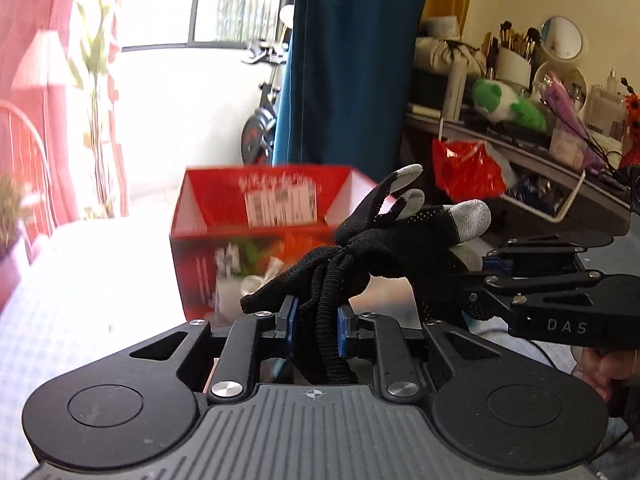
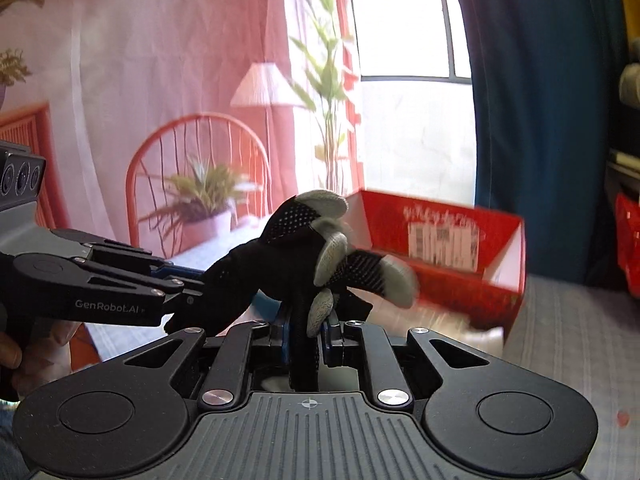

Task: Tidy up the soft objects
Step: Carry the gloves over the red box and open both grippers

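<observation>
Pale checked bed cover (image 1: 100,280) spreads left and near, with open room in front of the red box (image 1: 260,216), which stands open-topped at the far middle. Right of it, a cluttered shelf (image 1: 520,148) edge crowds the side. Left gripper (image 1: 316,330) points slightly downward, fingers pinching the cuff of the black gloves (image 1: 400,240). Right gripper (image 2: 306,330) pinches the same bundle from the other side, so the gloves hang between both, above the bed.
</observation>
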`<state>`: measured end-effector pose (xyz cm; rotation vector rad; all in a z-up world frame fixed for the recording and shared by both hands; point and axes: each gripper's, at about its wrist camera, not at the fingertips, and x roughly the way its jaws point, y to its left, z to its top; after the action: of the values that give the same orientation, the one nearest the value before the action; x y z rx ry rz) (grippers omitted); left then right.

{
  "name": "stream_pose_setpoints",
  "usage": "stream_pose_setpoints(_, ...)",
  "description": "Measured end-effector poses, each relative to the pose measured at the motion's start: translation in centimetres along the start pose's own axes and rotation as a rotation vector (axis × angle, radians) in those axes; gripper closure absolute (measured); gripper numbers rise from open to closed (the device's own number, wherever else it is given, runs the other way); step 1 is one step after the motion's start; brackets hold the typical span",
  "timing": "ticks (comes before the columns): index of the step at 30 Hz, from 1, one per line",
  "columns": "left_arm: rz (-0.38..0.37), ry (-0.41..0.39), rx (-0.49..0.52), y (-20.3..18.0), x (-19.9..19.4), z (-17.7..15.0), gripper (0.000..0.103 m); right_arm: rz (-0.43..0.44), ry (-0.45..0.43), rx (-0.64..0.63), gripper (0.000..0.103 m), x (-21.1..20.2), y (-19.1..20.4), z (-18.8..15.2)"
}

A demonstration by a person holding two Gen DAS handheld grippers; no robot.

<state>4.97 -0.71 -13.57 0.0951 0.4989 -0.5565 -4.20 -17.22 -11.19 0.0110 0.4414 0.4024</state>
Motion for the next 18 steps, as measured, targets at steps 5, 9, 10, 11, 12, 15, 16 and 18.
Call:
stream_pose_setpoints(5,0.006,-0.022,0.021,0.1,1.9,3.9,0.083,-0.017,-0.037,-0.005,0.09,1.2,-1.6,3.4)
stream_pose_setpoints(9,0.018,0.012,0.054,0.4,5.2,6.6,0.083,-0.042,-0.023,-0.013,0.09,3.8,-3.6,5.4)
stream_pose_setpoints(10,0.021,0.024,0.059,0.5,6.1,7.2,0.083,-0.048,-0.015,-0.009,0.09,4.6,-4.2,5.7)
stream_pose_setpoints(11,0.023,0.043,0.063,0.8,7.2,7.8,0.082,-0.053,-0.009,-0.004,0.09,5.3,-4.8,6.1)
stream_pose_setpoints(12,0.014,0.067,0.063,1.2,8.4,8.3,0.082,-0.058,-0.001,0.001,0.09,6.1,-5.5,6.4)
stream_pose_setpoints(15,0.014,0.106,0.049,2.2,11.3,9.7,0.081,-0.077,0.015,0.017,0.089,8.3,-7.1,7.0)
stream_pose_setpoints(16,0.018,0.116,0.047,2.4,12.2,10.0,0.08,-0.081,0.02,0.026,0.089,9.0,-7.7,7.1)
stream_pose_setpoints(18,0.033,0.141,0.06,2.6,13.9,10.3,0.08,-0.087,0.033,0.042,0.089,10.4,-8.5,7.2)
